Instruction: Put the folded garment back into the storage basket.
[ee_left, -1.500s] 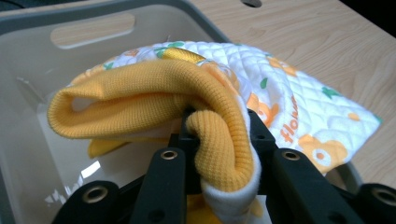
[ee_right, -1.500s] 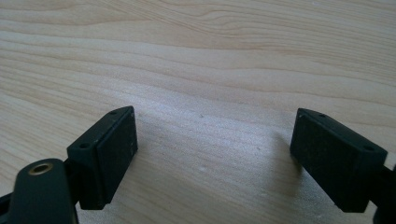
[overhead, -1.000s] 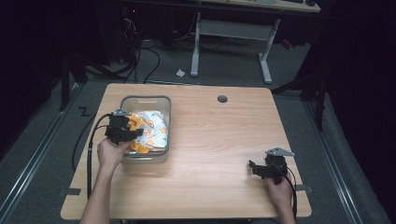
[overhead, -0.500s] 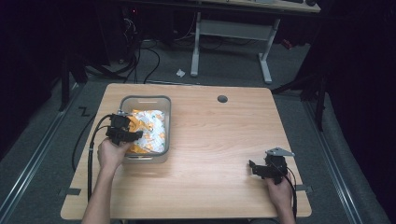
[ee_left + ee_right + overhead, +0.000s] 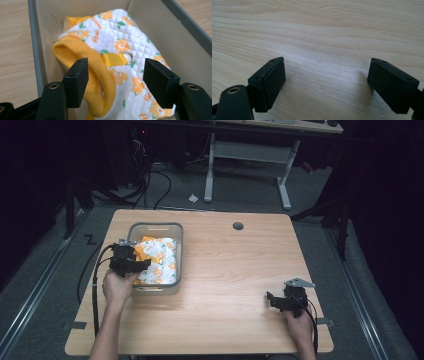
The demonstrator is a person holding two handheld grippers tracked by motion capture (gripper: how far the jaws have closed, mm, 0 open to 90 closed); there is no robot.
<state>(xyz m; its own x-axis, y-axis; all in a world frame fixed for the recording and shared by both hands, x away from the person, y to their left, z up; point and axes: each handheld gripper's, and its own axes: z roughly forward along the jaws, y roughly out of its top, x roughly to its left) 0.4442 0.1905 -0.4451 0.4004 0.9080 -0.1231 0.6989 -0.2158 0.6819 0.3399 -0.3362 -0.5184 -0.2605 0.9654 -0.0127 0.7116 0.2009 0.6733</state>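
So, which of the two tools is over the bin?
The left tool: it hangs over the grey bin with the flowered garment. The right tool is over bare table.

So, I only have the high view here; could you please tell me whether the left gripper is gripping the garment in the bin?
Observer: No. The left gripper has just been opening; the quilted garment lies between its jaws, unpinched.
Operator: Is there any hardware on the cloth?
Observer: Yes, a small metal ring on a yellow strap, beside the ribbed cuff.
Operator: And the right gripper?
Observer: The right gripper is open over bare table, with nothing between its jaws.
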